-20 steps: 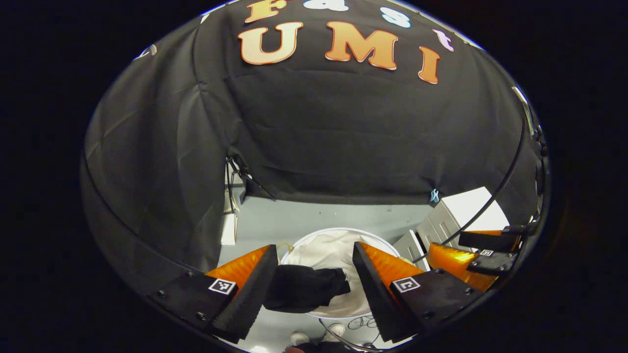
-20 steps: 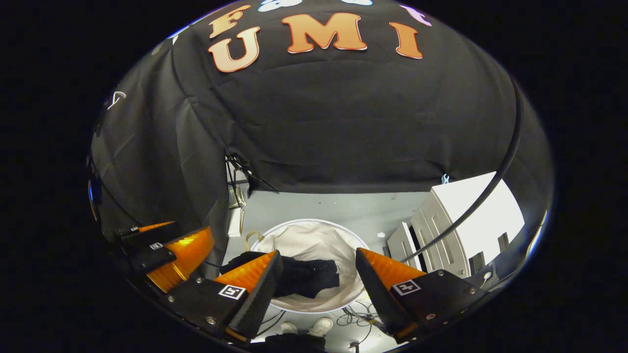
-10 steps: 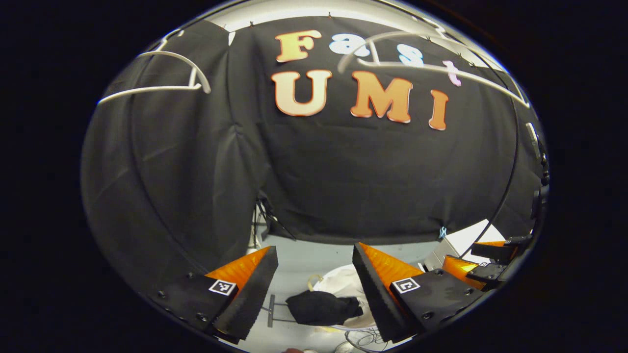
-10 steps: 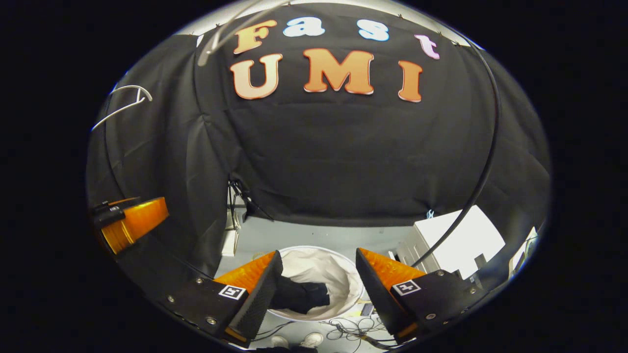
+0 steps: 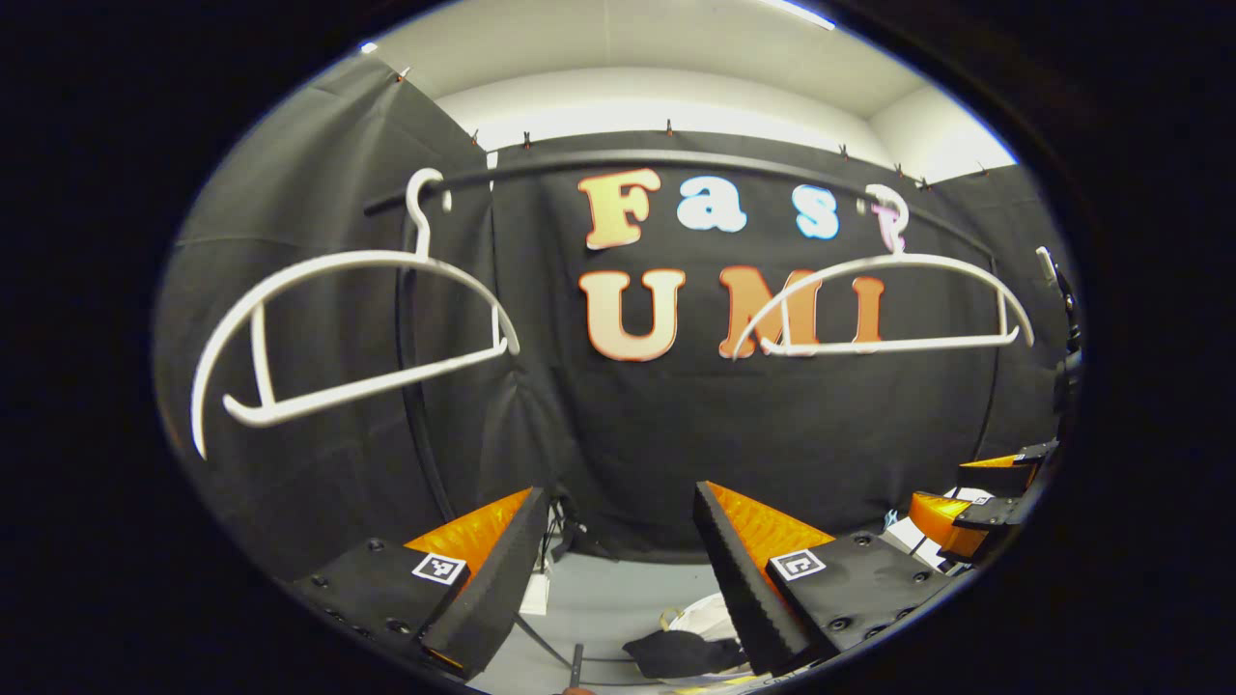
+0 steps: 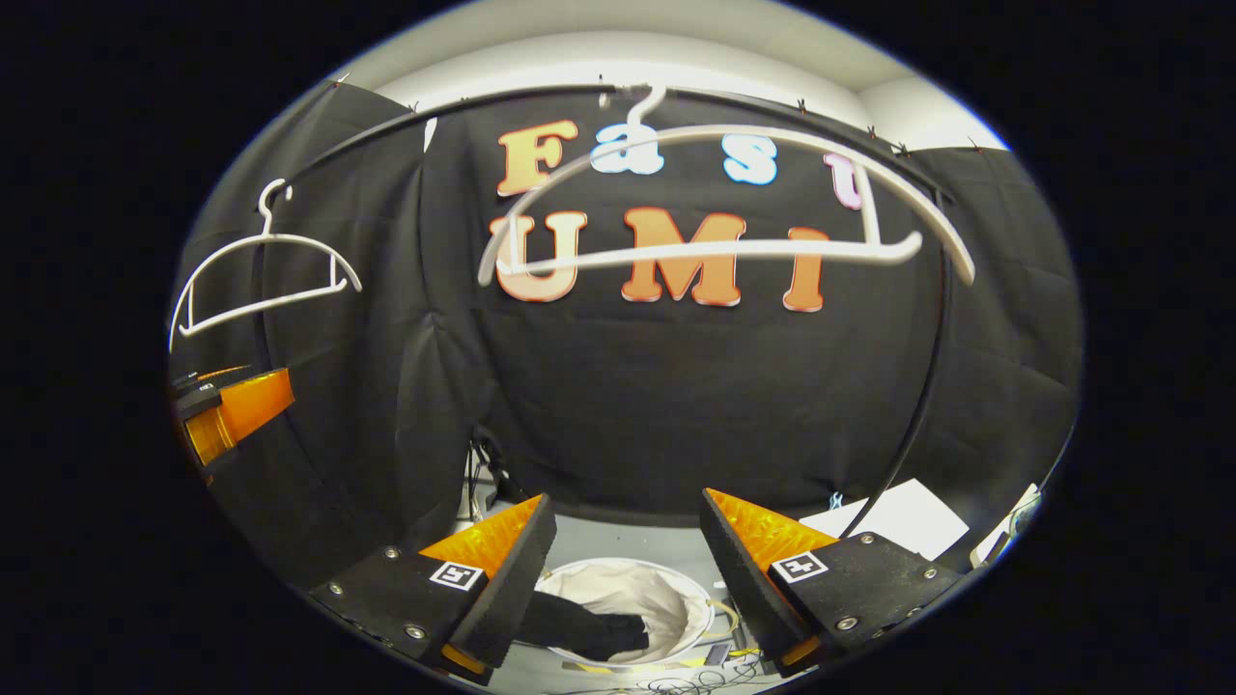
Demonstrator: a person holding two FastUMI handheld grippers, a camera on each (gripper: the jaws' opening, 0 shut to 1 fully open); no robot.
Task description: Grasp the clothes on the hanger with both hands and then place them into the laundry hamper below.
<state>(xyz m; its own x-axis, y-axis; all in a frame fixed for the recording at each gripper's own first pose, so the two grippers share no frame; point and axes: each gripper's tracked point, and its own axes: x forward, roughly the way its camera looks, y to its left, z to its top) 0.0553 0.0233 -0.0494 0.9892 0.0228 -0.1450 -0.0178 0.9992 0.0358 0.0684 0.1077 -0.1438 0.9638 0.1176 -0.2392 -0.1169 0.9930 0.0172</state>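
Below, dark clothes (image 6: pixel 579 627) lay inside the white laundry hamper (image 6: pixel 676 603) on the floor. Both the left hand-held gripper (image 5: pixel 618 569) and the right hand-held gripper (image 6: pixel 628 579) were released, fingers spread and empty. Farther off, two bare white hangers (image 5: pixel 357 328) (image 5: pixel 884 304) hung from a dark rail (image 5: pixel 676 159).

Looked like staged recording booth, probably lab: black cloth wall (image 6: pixel 695 386), curved rail (image 5: pixel 618 159) with bare white hangers (image 5: pixel 357 328), cables on grey floor (image 6: pixel 666 536).
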